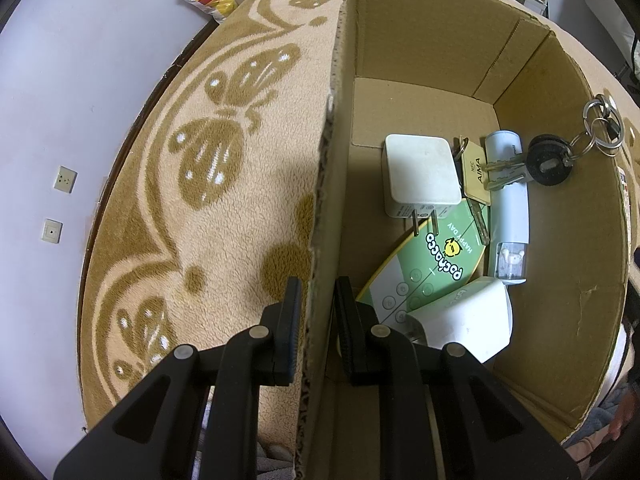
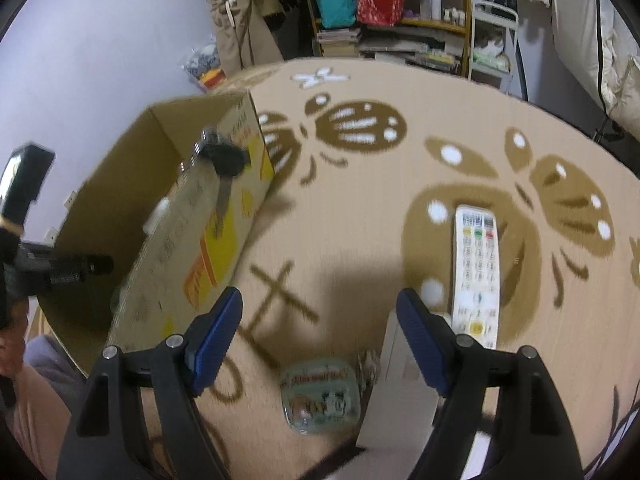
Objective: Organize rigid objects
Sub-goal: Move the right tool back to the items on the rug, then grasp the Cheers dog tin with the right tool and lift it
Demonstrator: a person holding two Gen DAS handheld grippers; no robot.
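Note:
An open cardboard box (image 1: pixel 560 280) stands on a beige butterfly-patterned blanket (image 1: pixel 200 200). My left gripper (image 1: pixel 318 300) is shut on the box's left wall, one finger inside and one outside. The box holds a white plug adapter (image 1: pixel 420 172), a brass AIMA key tag (image 1: pixel 476 172), a pale blue tube (image 1: pixel 508 208), a green Pochacco card (image 1: pixel 432 264) and a white rounded charger (image 1: pixel 468 316). A black-headed key bunch (image 1: pixel 548 158) hangs over the right wall, also seen in the right wrist view (image 2: pixel 224 160). My right gripper (image 2: pixel 320 308) is open above the blanket, holding nothing.
A white remote control (image 2: pixel 476 268) lies on the blanket to the right of my right gripper. A small printed tin (image 2: pixel 320 396) and a white flat box (image 2: pixel 400 392) sit beneath it. Shelves with clutter (image 2: pixel 380 8) stand behind. A person's sleeve (image 2: pixel 36 400) is at lower left.

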